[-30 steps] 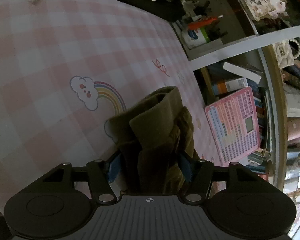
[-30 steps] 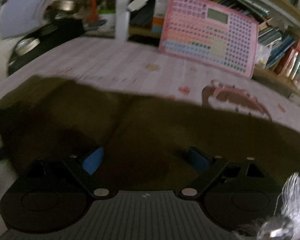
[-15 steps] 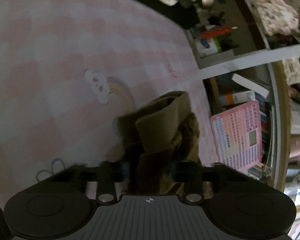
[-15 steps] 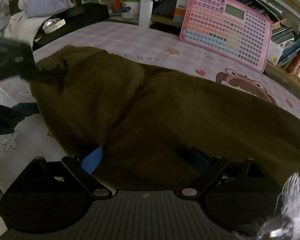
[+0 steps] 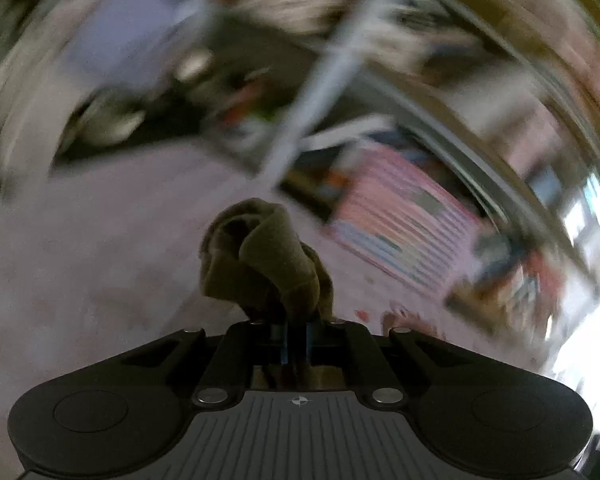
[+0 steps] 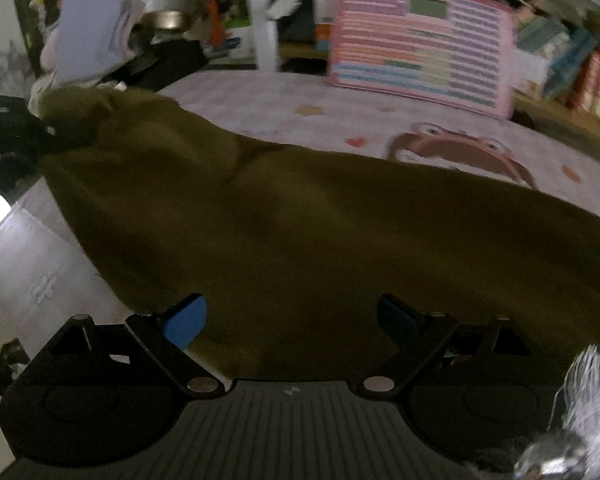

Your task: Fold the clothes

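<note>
An olive-brown garment (image 6: 300, 220) lies spread across the pink checked mat (image 6: 260, 96) in the right wrist view. My right gripper (image 6: 292, 316) hovers open over its near edge, blue pads wide apart, nothing pinched between them. At the far left of that view the left gripper (image 6: 16, 132) shows as a dark shape at the garment's raised end. In the blurred left wrist view my left gripper (image 5: 296, 330) is shut on a bunched end of the garment (image 5: 260, 264), which sticks up in front of the fingers, above the mat (image 5: 80, 272).
A pink toy tablet (image 6: 416, 40) leans against a shelf of books (image 6: 572, 64) behind the mat. A white post (image 6: 260, 12), a lilac cloth (image 6: 92, 32) and dark clutter stand at the back left. A silvery tassel (image 6: 580, 392) hangs at the lower right.
The left gripper has shut on the garment's end, lifted it off the mat and rolled; its view is now smeared. The right gripper slid along the garment and stayed open.
</note>
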A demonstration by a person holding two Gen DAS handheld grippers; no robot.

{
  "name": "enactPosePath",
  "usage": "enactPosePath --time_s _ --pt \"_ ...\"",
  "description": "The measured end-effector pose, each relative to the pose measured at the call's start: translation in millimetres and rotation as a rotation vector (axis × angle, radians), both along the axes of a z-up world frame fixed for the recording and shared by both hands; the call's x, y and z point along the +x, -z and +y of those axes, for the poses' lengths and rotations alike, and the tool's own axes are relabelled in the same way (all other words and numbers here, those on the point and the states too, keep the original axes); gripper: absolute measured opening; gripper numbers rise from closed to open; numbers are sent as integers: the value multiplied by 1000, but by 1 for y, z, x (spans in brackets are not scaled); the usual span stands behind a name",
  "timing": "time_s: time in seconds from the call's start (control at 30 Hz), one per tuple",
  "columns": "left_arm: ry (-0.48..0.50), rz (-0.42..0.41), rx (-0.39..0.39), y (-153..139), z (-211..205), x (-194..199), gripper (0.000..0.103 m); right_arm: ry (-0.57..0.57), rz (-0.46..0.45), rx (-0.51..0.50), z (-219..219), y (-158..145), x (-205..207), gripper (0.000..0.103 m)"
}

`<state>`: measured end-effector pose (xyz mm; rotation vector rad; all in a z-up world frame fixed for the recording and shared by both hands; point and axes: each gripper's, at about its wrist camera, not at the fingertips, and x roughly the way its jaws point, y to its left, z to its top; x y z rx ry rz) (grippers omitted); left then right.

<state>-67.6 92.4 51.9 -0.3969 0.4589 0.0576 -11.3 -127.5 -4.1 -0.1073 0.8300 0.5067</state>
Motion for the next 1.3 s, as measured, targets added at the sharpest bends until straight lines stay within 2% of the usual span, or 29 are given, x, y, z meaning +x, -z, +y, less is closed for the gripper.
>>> enactPosePath --time_s 0.13,0.23,0.33,0.4,0.43,0.47,0.5,0.57,0.67,0.77,0.83,0.93,1.07,1.17,1.3 --pt "123 13 253 -16 -63 3 6 73 -1 32 -55 -3 4 92" --pt "202 78 424 -6 -109 12 7 157 2 53 -91 -2 11 92" --pt "279 195 528 16 -152 22 21 195 24 79 -119 3 17 92" --pt "325 295 548 32 -177 30 38 202 44 90 -132 8 19 92" --pt "339 334 548 36 -186 32 42 203 56 94 -137 10 20 92" --pt "351 370 547 41 -194 34 52 201 68 97 -142 13 20 92" --pt "354 369 525 40 -198 31 63 199 79 100 -146 15 21 92" --pt "344 346 462 34 -198 23 72 195 101 110 -154 18 23 92" --pt "289 307 341 22 -186 11 74 184 136 139 -159 22 28 92" --pt "144 259 229 11 -166 -4 81 158 165 176 -158 21 35 92" --pt "20 266 195 7 -158 -13 82 135 199 218 -156 22 40 92" --pt "-102 314 176 10 -146 -25 82 130 288 266 -147 25 50 95" --pt "-191 358 140 15 -128 -37 82 94 373 349 -130 22 63 97" --pt "-213 346 150 10 -118 -43 82 72 427 432 -117 23 74 97" --pt "-203 333 174 5 -111 -37 82 170 577 608 -118 40 91 96"
